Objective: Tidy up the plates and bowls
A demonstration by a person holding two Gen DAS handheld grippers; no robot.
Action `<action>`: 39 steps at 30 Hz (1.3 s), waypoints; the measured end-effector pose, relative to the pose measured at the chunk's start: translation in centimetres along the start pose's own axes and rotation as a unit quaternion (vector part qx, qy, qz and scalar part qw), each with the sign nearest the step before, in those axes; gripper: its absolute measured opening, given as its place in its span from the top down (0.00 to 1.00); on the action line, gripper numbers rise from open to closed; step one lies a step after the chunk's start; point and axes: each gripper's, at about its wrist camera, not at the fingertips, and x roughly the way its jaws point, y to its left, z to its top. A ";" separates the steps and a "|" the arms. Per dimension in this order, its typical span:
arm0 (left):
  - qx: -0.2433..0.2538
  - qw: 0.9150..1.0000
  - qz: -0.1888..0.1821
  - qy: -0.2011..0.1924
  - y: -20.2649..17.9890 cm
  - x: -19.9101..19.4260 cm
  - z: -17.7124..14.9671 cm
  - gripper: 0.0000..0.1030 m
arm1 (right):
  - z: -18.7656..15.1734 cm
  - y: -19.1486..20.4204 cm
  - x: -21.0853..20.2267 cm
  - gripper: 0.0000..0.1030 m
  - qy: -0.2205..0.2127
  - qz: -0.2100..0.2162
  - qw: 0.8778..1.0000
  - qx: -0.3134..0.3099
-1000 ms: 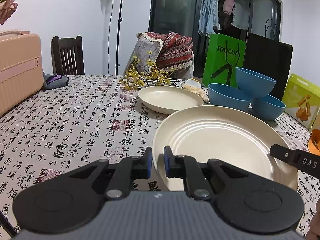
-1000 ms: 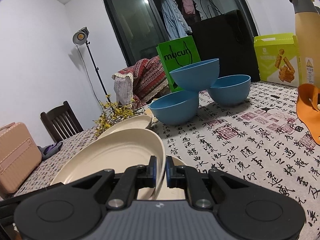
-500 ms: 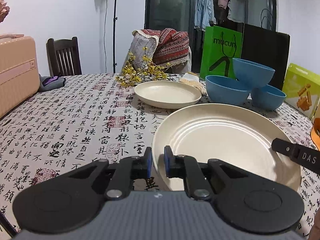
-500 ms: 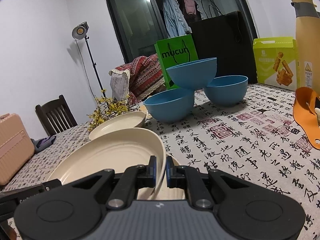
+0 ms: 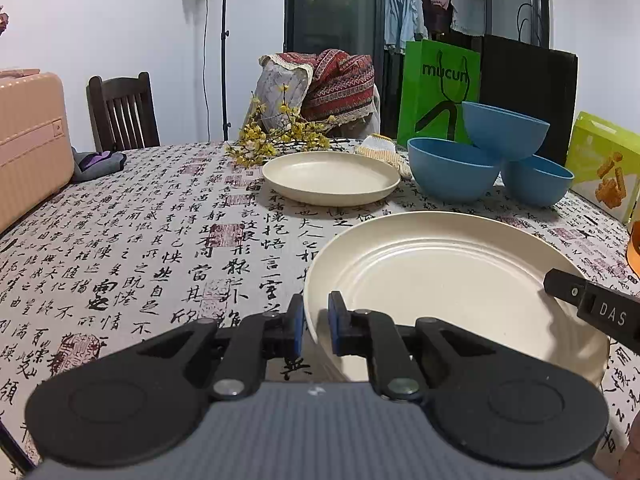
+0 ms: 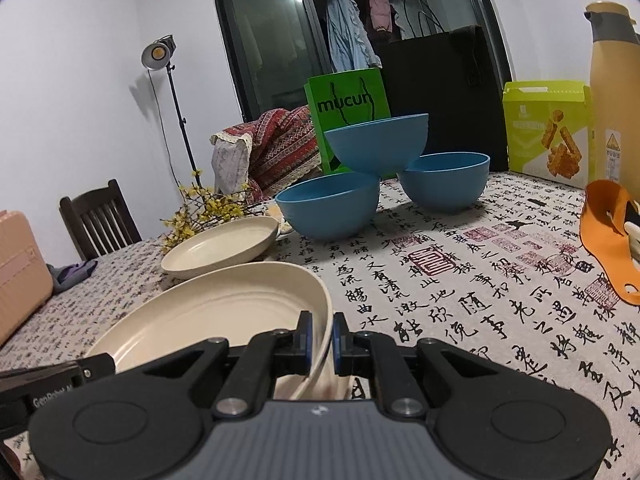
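A large cream plate (image 5: pixel 452 280) (image 6: pixel 208 316) is gripped at opposite rims. My left gripper (image 5: pixel 314 330) is shut on its near left rim. My right gripper (image 6: pixel 320 338) is shut on its right rim, and one of its fingers (image 5: pixel 584 304) shows at the right of the left wrist view. The plate sits low over the patterned tablecloth; I cannot tell whether it touches it. A smaller cream plate (image 5: pixel 331 177) (image 6: pixel 220 248) lies farther back. Three blue bowls (image 5: pixel 454 170) (image 6: pixel 376 142) stand behind it, one perched on the other two.
Yellow flowers (image 5: pixel 276 140) lie behind the small plate. A green bag (image 5: pixel 438 88) and a black bag (image 5: pixel 528 88) stand at the table's far edge. A snack box (image 6: pixel 548 128), a tan flask (image 6: pixel 616 80) and an orange object (image 6: pixel 608 240) sit right; a pink case (image 5: pixel 28 140) left.
Both views have rolled slightly, so the scene looks more level. Both grippers stay shut on the large plate, which has barely moved.
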 end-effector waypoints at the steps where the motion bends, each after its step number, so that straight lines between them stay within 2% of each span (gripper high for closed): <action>1: 0.001 1.000 0.001 0.001 0.0 0.1 0.0 0.88 | 0.0 0.0 0.1 0.91 0.000 -0.001 1.000 -0.003; 24: 0.032 0.999 0.019 -0.002 -1.2 0.9 -0.9 0.87 | -1.1 0.5 0.6 0.90 -0.016 -0.021 0.996 -0.083; 30: 0.038 0.999 0.022 -0.001 -1.3 1.1 -1.0 0.87 | -1.4 1.2 0.8 0.89 -0.019 -0.029 0.992 -0.122; 35: 0.033 0.999 0.020 0.000 -1.1 1.2 -1.0 0.87 | -1.5 1.2 0.9 0.88 -0.013 -0.031 0.991 -0.133; 39: 0.029 0.999 0.019 -0.001 -1.0 1.1 -1.0 0.87 | -1.3 1.0 1.6 0.87 0.010 -0.029 0.992 -0.126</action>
